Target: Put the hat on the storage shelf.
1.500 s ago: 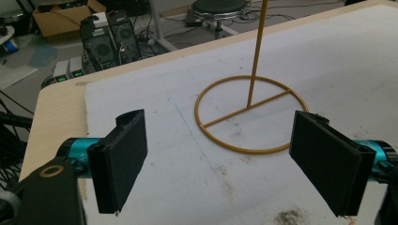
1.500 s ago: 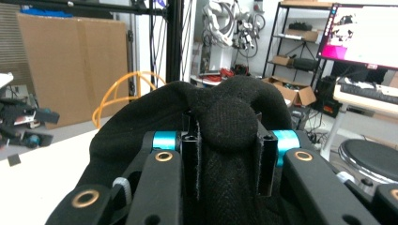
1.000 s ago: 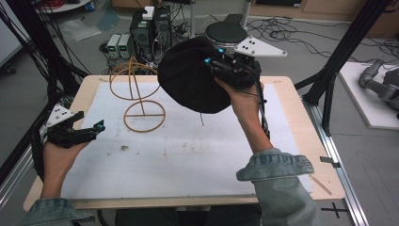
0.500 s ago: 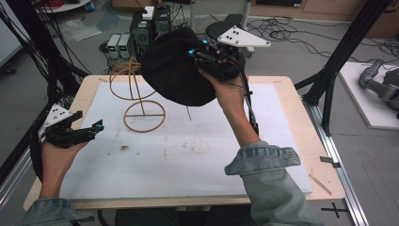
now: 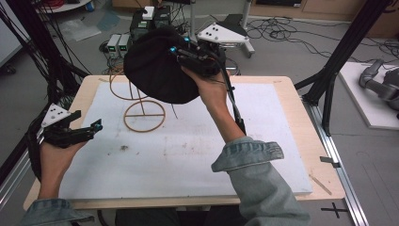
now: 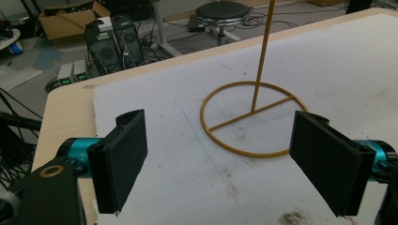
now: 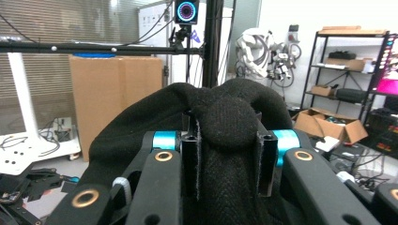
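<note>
My right gripper (image 5: 179,47) is shut on a fold of a black knit hat (image 5: 155,70) and holds it in the air over the far left part of the table. In the right gripper view the hat (image 7: 225,108) bulges between the two jaws of this gripper (image 7: 227,154). Under the hat stands a gold wire stand (image 5: 144,115) with a ring base; its upper part is hidden behind the hat. My left gripper (image 5: 96,126) rests open near the table's left edge, empty. The left gripper view has the stand's ring (image 6: 253,117) just beyond its jaws (image 6: 220,164).
A white board (image 5: 211,150) covers most of the wooden table (image 5: 291,94). Black frame posts (image 5: 339,61) rise at both sides. Behind the table's far edge are computer boxes (image 5: 141,23), a stool (image 6: 223,9) and cables on the floor.
My right gripper has carried the hat leftward and farther from me, so it now hangs over the wire stand. The left gripper has stayed in place.
</note>
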Action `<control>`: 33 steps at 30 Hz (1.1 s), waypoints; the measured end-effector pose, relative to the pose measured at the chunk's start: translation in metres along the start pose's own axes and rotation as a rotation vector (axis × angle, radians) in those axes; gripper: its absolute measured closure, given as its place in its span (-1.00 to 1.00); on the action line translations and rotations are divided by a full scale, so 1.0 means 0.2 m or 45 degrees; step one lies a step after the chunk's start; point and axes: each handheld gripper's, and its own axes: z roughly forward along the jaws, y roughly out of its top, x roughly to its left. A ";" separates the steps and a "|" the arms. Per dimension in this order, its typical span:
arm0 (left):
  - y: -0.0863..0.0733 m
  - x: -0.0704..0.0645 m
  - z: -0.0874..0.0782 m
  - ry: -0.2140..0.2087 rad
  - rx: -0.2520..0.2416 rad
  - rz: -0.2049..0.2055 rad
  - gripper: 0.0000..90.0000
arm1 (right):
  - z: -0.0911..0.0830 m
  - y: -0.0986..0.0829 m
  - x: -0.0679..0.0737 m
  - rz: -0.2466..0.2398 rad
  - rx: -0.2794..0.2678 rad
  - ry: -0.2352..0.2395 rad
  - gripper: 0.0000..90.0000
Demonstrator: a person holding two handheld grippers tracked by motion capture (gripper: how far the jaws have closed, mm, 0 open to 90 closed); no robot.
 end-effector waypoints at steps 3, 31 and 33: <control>0.00 0.00 0.00 -0.001 -0.009 -0.003 -0.56 | 0.05 -0.02 0.02 0.008 0.010 0.012 0.61; 0.01 0.02 -0.02 0.002 -0.016 -0.013 -0.56 | 0.33 -0.18 0.06 0.053 0.106 0.064 0.60; 0.00 0.02 -0.02 0.001 -0.016 -0.015 -0.56 | 0.34 -0.19 0.05 0.061 0.110 0.056 0.60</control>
